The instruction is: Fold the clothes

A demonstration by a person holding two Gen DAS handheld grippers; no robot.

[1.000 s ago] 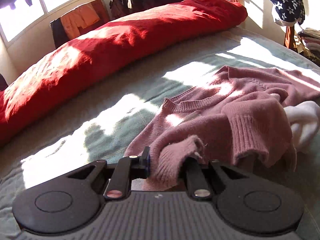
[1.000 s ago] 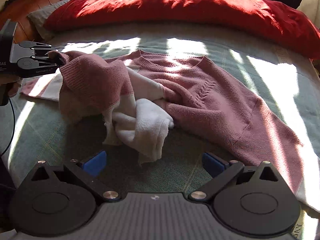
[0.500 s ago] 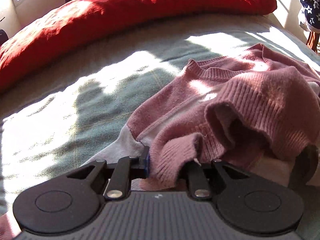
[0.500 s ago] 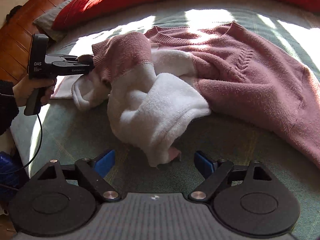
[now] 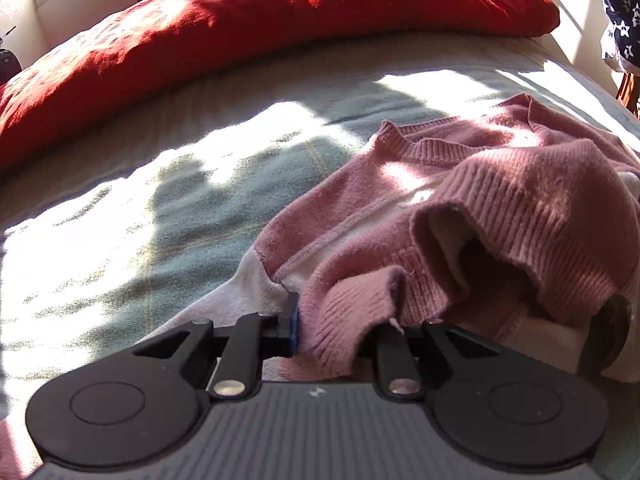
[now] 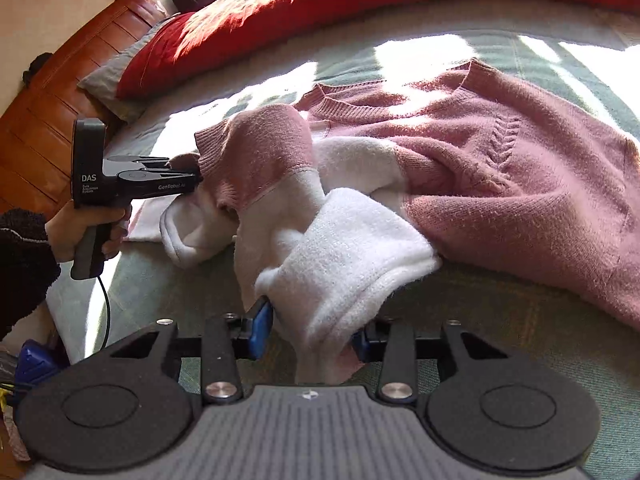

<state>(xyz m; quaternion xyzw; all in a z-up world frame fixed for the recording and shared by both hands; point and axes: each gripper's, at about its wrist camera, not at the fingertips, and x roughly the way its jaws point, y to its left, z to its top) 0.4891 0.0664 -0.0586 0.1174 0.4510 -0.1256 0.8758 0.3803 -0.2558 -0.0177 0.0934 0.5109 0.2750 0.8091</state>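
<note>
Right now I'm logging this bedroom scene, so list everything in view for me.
sweater: one, pink and white, spread on the bed, bunched at its near end
bed cover: one, grey-green, under the sweater
duvet: one, red, along the far side
headboard: one, brown wood, far left
left gripper: fingers shut on pink ribbed edge
right gripper: fingers shut on white part
hand: one, dark sleeve, holding left gripper

A long red pillow (image 5: 240,36) lies across the pale green bed cover (image 5: 120,208), beside a brown wooden headboard (image 6: 52,112).
</note>
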